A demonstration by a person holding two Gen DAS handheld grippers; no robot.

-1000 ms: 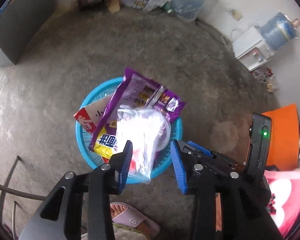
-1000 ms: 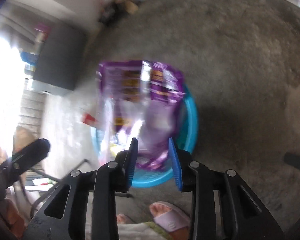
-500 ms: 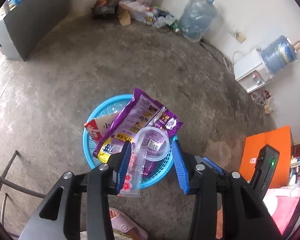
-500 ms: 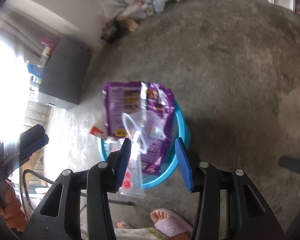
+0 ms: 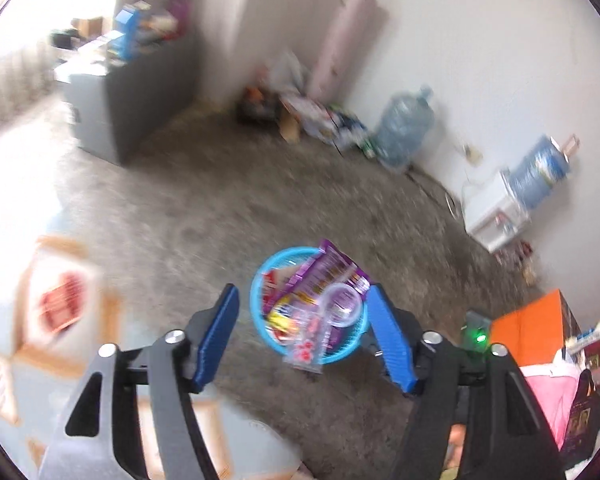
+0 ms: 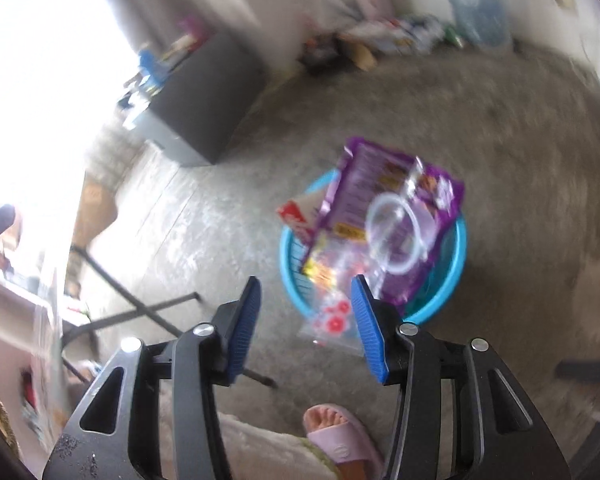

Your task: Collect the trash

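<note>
No brand name or lettering can be read with certainty: printing is seen on the purple foil wrapper (image 5: 332, 276), on a red-and-white carton (image 6: 300, 216) and on a yellow packet (image 5: 280, 316), but all of it is blurred beyond reading. The trash is found gathered in a round blue plastic basket (image 5: 260, 280) of openwork lattice, standing on a rough grey concrete floor (image 5: 220, 208). A clear round plastic lid (image 6: 396, 236) is seen lying on the purple wrapper, and a transparent bag printed with red dots (image 6: 332, 320) is seen draped over the near rim, its lower end hanging outside the basket. The left gripper (image 5: 304, 340) is held well above the basket with its ribbed blue pads set wide apart; its jaws have just been opening, and nothing is gripped between them. The right gripper (image 6: 304, 324) is likewise held clear of the trash, its jaws parted and just opened further, with nothing between the pads. A foot in a pink slipper (image 6: 340, 440) is noted at the lower edge of the right wrist view. A grey cabinet (image 5: 132, 96), large translucent water bottles (image 5: 404, 128), a white dispenser (image 5: 496, 216) and an orange box (image 5: 532, 328) are recorded along the walls.
</note>
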